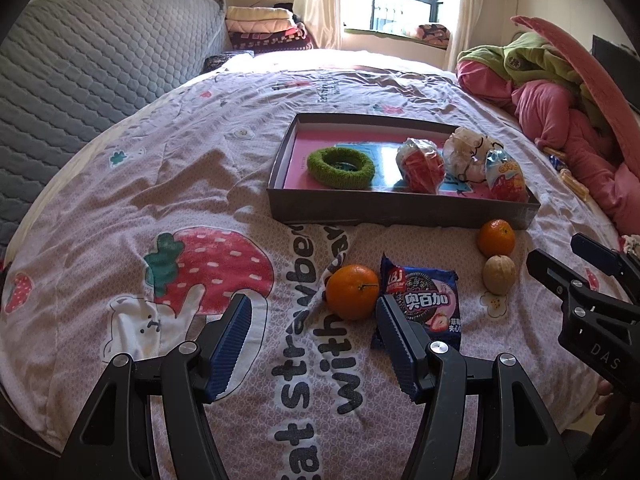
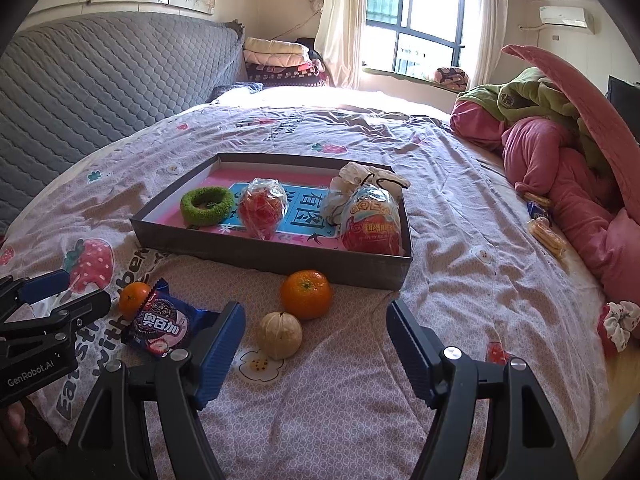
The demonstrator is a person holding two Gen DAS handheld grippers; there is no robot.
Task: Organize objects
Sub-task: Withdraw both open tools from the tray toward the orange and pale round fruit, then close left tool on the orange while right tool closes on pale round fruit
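Note:
A dark shallow box (image 1: 400, 212) (image 2: 256, 254) lies on the bed and holds a green ring (image 1: 340, 168) (image 2: 207, 205), a red wrapped packet (image 1: 422, 164) (image 2: 262, 208), a white pouch (image 1: 468, 152) (image 2: 360, 186) and a red egg-shaped pack (image 1: 506, 178) (image 2: 372, 222). In front of it lie two oranges (image 1: 353, 291) (image 1: 496, 237) (image 2: 306, 294) (image 2: 134, 298), a walnut (image 1: 499, 274) (image 2: 279, 335) and a blue cookie packet (image 1: 428, 304) (image 2: 164, 326). My left gripper (image 1: 314, 320) is open and empty just short of the near orange. My right gripper (image 2: 316, 328) is open and empty before the walnut.
The bedspread (image 1: 160, 208) has a strawberry print. A grey quilted headboard (image 1: 80, 80) stands at the left. Pink and green bedding (image 2: 560, 152) is piled at the right, with snack packets (image 2: 544, 232) and a floral scrunchie (image 2: 618, 322) beside it.

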